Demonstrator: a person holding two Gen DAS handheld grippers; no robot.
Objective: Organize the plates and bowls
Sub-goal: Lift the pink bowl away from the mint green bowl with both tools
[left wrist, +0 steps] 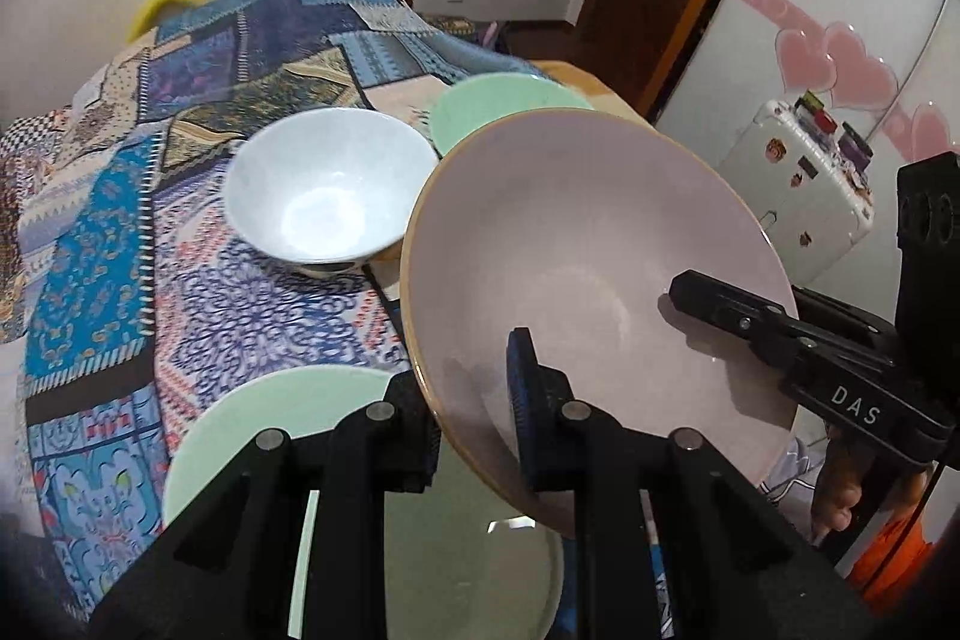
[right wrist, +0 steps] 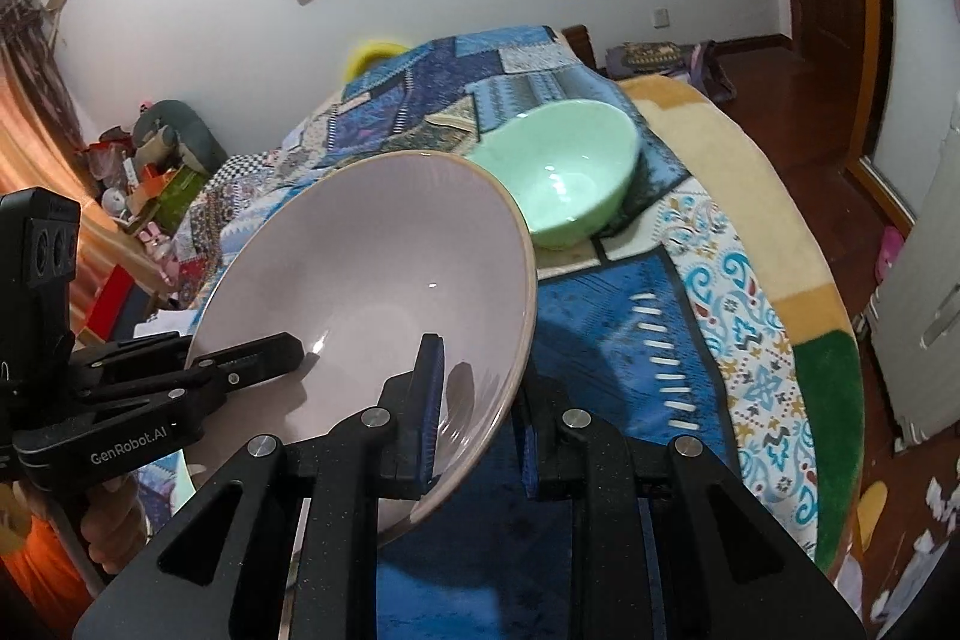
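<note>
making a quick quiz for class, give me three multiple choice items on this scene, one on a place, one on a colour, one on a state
1. Where is the white bowl?
A. on the patterned cloth
B. inside the green bowl
C. on the floor

2. What colour is the plate below the left gripper?
A. red
B. pale green
C. black

3. How is the pink bowl held?
A. by neither gripper
B. by the left gripper alone
C. by both grippers at its rim

Answers: 1 A, it rests on the patterned cloth, beside the green bowl. 2 B, its surface is mint green. 3 C, the jaws of the left gripper and the right gripper each pinch the rim.
</note>
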